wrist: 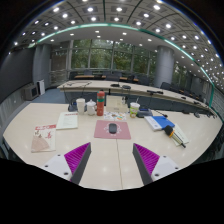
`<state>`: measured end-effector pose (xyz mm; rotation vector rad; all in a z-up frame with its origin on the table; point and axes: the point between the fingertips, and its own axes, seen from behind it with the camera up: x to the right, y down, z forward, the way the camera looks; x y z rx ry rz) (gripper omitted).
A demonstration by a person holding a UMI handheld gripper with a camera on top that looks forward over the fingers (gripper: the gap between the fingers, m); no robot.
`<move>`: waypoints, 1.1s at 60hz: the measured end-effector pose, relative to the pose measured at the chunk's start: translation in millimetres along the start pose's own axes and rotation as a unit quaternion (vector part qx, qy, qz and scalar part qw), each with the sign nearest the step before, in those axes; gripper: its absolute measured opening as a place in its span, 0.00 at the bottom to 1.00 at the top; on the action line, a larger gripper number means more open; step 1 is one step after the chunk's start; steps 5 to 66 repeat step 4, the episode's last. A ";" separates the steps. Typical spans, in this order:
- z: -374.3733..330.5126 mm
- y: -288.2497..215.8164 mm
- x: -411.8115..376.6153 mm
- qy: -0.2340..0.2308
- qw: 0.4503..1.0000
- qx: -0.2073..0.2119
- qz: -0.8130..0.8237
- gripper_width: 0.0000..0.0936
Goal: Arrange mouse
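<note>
The gripper (110, 158), its two magenta-padded fingers (76, 156) spread wide and holding nothing, is hovering over the pale wooden desk (110, 170) and facing the small dark computer mouse (113, 128) lying on a pink rectangular mat (102, 131) well beyond them, seemingly lining up an approach.

Dark mouse (112, 128) lying flat on a pink mat (112, 130) (near its middle), on the table, well beyond the fingers

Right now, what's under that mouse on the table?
The mouse lies on a pink mat, beyond the open claw. The table under the mat is covered there.
</note>
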<state>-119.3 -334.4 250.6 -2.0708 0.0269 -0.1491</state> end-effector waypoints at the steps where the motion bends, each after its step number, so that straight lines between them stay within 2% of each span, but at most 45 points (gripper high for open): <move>1: -0.5 -0.1 -0.3 0.001 1.000 -0.001 0.000 0.92; 66: -1.7 -0.4 -0.9 0.001 1.000 -0.002 0.004 0.91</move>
